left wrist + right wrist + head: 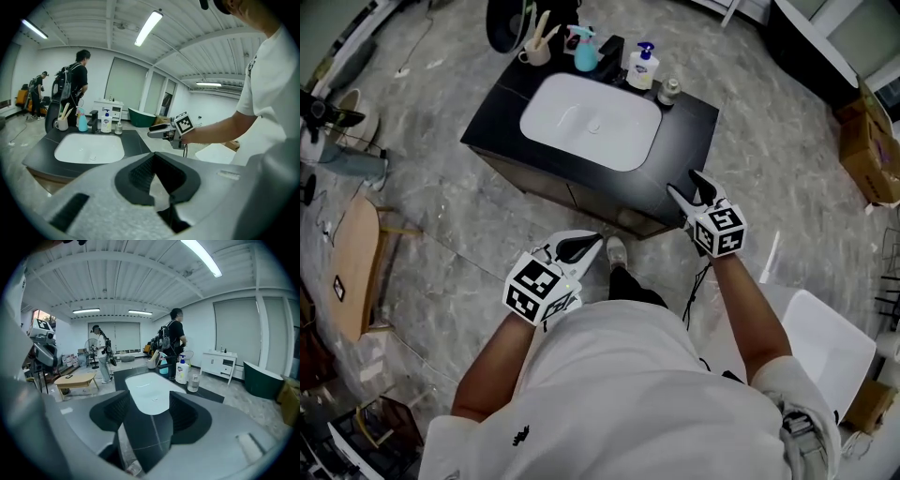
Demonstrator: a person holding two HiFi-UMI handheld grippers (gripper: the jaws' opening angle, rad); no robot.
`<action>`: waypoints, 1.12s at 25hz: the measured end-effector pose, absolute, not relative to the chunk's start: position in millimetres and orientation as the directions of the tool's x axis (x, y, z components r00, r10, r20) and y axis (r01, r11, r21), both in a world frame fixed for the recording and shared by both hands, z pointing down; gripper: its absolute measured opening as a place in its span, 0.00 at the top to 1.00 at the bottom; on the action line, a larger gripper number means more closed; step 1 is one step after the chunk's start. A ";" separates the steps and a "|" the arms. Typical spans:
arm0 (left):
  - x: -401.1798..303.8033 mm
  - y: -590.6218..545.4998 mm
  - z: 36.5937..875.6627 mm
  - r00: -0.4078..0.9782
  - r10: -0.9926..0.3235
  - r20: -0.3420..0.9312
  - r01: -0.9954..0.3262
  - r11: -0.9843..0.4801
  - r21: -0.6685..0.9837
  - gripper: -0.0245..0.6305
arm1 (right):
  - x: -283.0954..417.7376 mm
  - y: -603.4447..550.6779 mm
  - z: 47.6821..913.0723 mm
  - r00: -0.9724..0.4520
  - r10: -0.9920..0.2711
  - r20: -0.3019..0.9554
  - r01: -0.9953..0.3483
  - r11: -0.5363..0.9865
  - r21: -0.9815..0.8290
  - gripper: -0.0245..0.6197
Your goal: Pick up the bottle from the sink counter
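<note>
On the black sink counter (686,131), behind the white basin (591,122), stand a white pump bottle (643,67) (182,371), a small clear bottle (669,91) (192,382) and a teal bottle (585,52). My right gripper (682,182) (148,393) hovers at the counter's near right corner, open and empty, pointing along the basin toward the bottles. My left gripper (598,238) (153,155) hangs lower, in front of the counter over the floor, with its tips together and nothing in them.
A cup of brushes (534,47) and a black faucet (610,52) stand in the same back row. A wooden table (352,267) is at the left, cardboard boxes (872,141) at the right, a white seat (820,347) near my right. People (75,79) stand beyond the counter.
</note>
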State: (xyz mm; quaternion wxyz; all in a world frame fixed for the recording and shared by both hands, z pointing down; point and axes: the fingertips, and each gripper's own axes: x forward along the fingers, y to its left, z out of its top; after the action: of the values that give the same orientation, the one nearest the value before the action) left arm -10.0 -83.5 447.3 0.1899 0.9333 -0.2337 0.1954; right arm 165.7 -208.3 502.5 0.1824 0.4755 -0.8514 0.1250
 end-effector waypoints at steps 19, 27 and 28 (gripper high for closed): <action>55.3 -249.3 468.3 0.729 -0.410 0.548 -0.628 -0.719 0.298 0.95 | 255.3 -487.7 610.0 -0.461 -0.726 0.509 -0.856 0.515 -0.041 0.36; 50.4 -275.3 473.0 0.701 -0.428 0.571 -0.663 -0.687 0.298 0.95 | 249.0 -553.6 644.1 -0.452 -0.722 0.524 -0.866 0.496 -0.063 0.31; 49.3 -277.8 473.9 0.697 -0.431 0.573 -0.668 -0.682 0.299 0.95 | 248.1 -560.3 648.0 -0.449 -0.722 0.527 -0.868 0.493 -0.064 0.30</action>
State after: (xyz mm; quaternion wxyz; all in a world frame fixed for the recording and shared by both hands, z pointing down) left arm 49.3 -277.8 473.9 0.2509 0.8862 -0.3100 0.2358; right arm 248.1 -560.3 648.0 0.2218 0.4758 -0.8351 0.1645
